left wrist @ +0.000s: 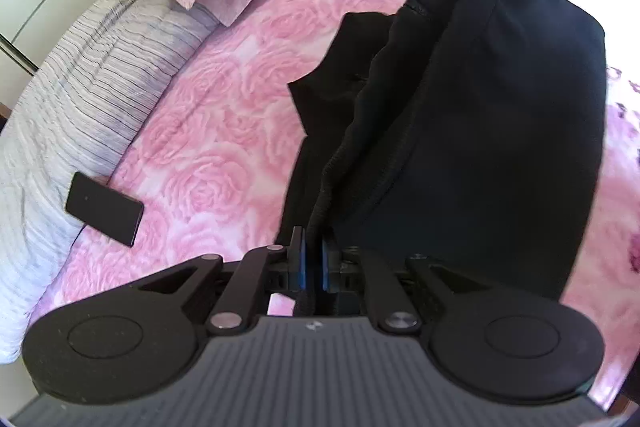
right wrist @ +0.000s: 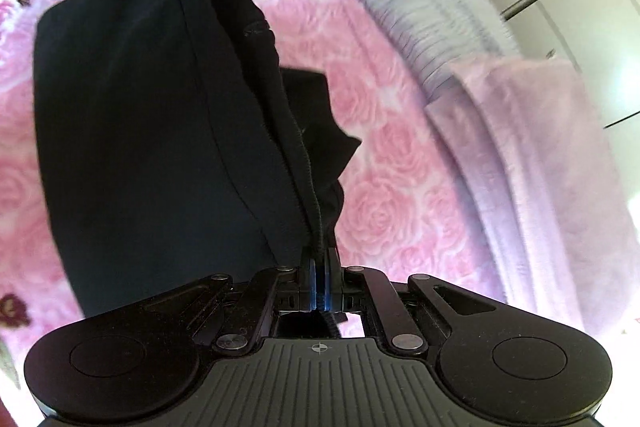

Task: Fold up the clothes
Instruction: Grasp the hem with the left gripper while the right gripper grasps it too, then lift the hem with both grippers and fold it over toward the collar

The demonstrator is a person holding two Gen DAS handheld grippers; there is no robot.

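Item: black garment [left wrist: 480, 131], slung between left tongs [left wrist: 313, 259] and right tongs [right wrist: 320, 281], both pinched tight on its corded hem, above the bed [left wrist: 224, 99]. Soft, light, limp; hem likely the surest hold. Phone [left wrist: 104, 209] at nine o'clock.

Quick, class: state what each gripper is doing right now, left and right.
Left gripper: shut on the black garment, gripping its ribbed edge.
Right gripper: shut on the same black garment, at the other end of that edge.
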